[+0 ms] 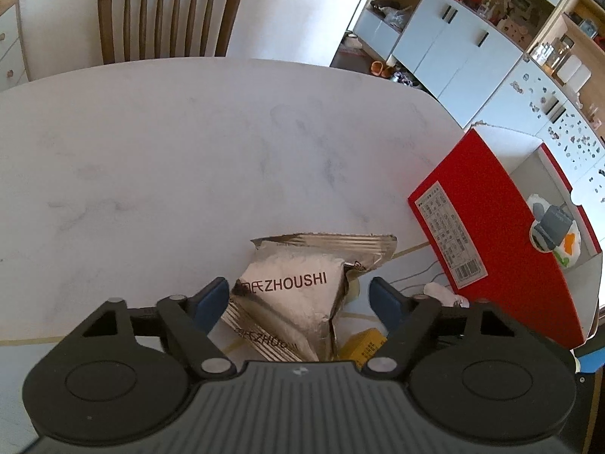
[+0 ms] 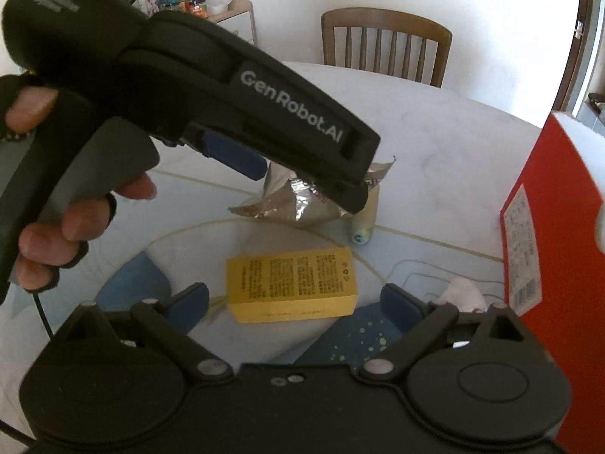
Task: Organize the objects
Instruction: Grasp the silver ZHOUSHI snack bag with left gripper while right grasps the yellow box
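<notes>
My left gripper (image 1: 298, 295) hung over the near edge of the white marbled table (image 1: 189, 159), its blue-padded fingers (image 1: 211, 299) spread wide on either side of a silver foil snack packet printed ZHOUSHI (image 1: 298, 283); whether the pads actually touched the foil I could not tell. A second silver foil packet (image 1: 261, 340) lay partly under the first, closer to the table's near edge. My right gripper (image 2: 295, 299) hovered with its fingers wide apart above a flat yellow cardboard box with small black print (image 2: 291, 287), which rested near that same edge, gripping nothing. Beyond the yellow box a small pale cylindrical tube with a greenish cap (image 2: 365, 219) lay just beside the packets (partly hidden by the left tool's tip). At the table's right edge stood an open red cardboard box with a white barcode label (image 1: 487, 227), a white-and-orange item (image 1: 563, 242) inside it. A crumpled white cloth (image 2: 465, 295) and thin wire (image 2: 412, 268) sat near its base, and a brown wooden slat-back chair (image 1: 166, 15) stood beyond the far edge.
</notes>
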A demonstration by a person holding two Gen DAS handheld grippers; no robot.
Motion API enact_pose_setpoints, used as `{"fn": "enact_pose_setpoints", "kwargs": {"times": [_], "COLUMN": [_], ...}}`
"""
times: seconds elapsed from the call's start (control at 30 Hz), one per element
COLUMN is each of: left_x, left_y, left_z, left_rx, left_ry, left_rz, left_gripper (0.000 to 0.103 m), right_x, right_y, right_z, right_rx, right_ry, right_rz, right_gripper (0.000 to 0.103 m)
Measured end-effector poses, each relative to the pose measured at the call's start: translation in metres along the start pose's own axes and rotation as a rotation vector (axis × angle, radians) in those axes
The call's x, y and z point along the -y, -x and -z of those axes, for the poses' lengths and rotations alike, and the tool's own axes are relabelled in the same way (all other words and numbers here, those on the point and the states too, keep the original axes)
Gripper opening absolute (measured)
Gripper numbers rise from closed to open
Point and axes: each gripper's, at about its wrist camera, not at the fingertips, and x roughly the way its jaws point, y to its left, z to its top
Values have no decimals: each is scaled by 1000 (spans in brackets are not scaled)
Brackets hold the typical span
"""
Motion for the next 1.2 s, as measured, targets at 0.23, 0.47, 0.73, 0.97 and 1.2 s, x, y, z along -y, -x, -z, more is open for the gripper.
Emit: {"fn": "enact_pose_setpoints", "kwargs": {"times": [0.23, 0.47, 0.73, 0.97, 1.2], "left_x": [-1, -1, -1, -2, 2], "left_y": [3, 4, 9, 30, 60], "left_z": [2, 3, 9, 20, 31], "left_rx": [-3, 6, 8, 24, 60], "left_ry": [-15, -20, -25, -23, -23], "left_rz": [13, 10, 1, -5, -4], "left_gripper": [62, 52, 51, 51, 51], "right_x": [-5, -10, -15, -14, 1], "right_y": [-2, 0, 11, 31, 69], "right_z": [3, 6, 9, 12, 14], "right_rx": [0, 4, 11, 12, 39], "right_ry": [12, 4, -11, -56, -100], "right_rz": [-11, 11, 31, 31, 25], "right_gripper": [82, 70, 68, 68, 68]}}
